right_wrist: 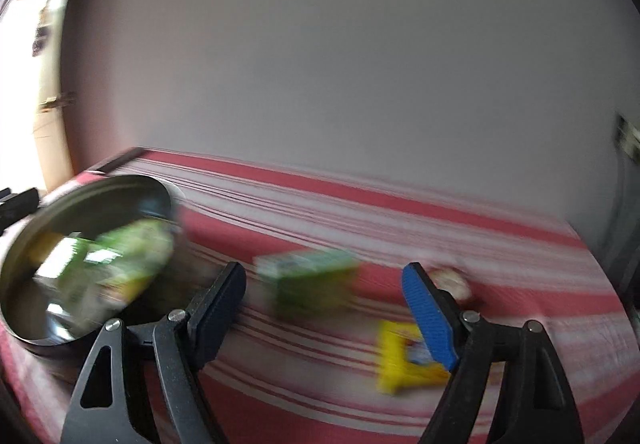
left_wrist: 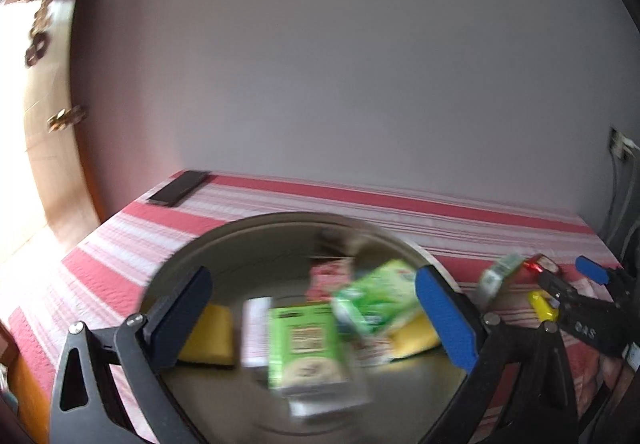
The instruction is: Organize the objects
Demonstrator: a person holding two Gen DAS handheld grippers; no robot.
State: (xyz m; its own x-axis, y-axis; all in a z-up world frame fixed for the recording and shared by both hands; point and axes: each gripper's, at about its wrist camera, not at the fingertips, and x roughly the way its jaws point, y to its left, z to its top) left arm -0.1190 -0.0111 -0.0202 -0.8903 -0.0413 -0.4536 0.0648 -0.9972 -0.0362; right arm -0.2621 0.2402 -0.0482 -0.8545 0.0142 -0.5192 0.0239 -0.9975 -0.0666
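Carton [right_wrist: 310,284], light and stiff, lies ahead between the wide, empty right claw [right_wrist: 324,300]; grip its flat sides.

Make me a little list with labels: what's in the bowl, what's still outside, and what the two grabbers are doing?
bowl: metal bowl on striped cloth
inside: green packets, yellow packs, all blurred
outside: green box, yellow packet
left gripper: open over bowl, empty
right gripper: open, empty, green box just beyond
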